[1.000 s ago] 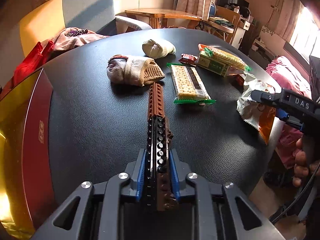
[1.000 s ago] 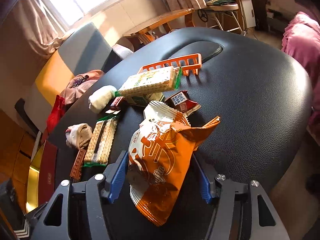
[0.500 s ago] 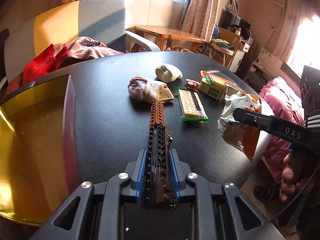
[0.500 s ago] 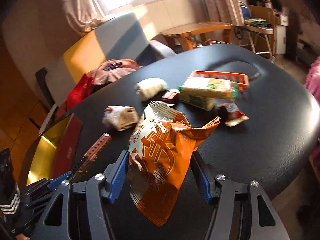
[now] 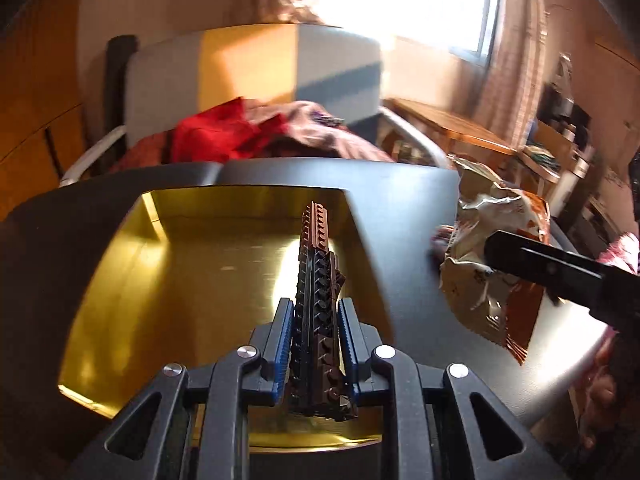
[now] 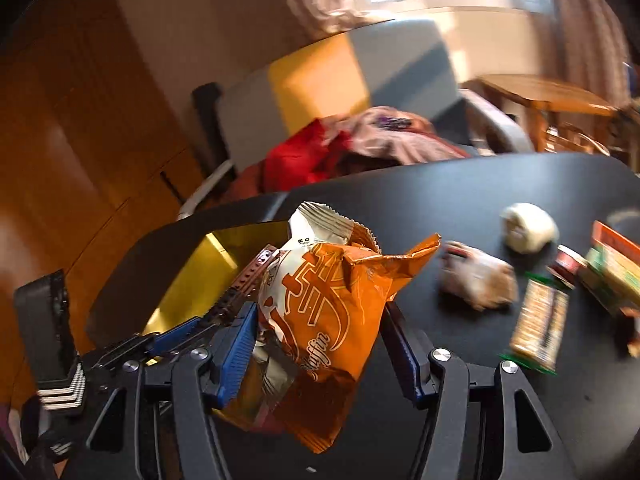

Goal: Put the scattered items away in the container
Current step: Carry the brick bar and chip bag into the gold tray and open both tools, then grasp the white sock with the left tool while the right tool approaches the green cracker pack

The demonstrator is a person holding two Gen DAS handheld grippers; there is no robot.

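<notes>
My left gripper (image 5: 314,312) is shut on a long brown and black brick bar (image 5: 316,276) and holds it over the open gold-lined box (image 5: 168,280). It also shows in the right wrist view (image 6: 224,312) at the left. My right gripper (image 6: 320,316) is shut on an orange and white snack bag (image 6: 320,312), held above the black table just right of the box (image 6: 192,280). In the left wrist view the bag (image 5: 492,264) hangs at the right, beside the box.
On the black table (image 6: 480,192) to the right lie a rolled white sock (image 6: 528,226), a balled brown sock (image 6: 476,280), a cracker pack (image 6: 538,322), a small red packet (image 6: 568,264) and a green biscuit box (image 6: 612,276). A chair with red clothes (image 5: 228,132) stands behind.
Both grippers swung left with their loads. The brick bar is now over the gold box, and the snack bag has come close beside the box.
</notes>
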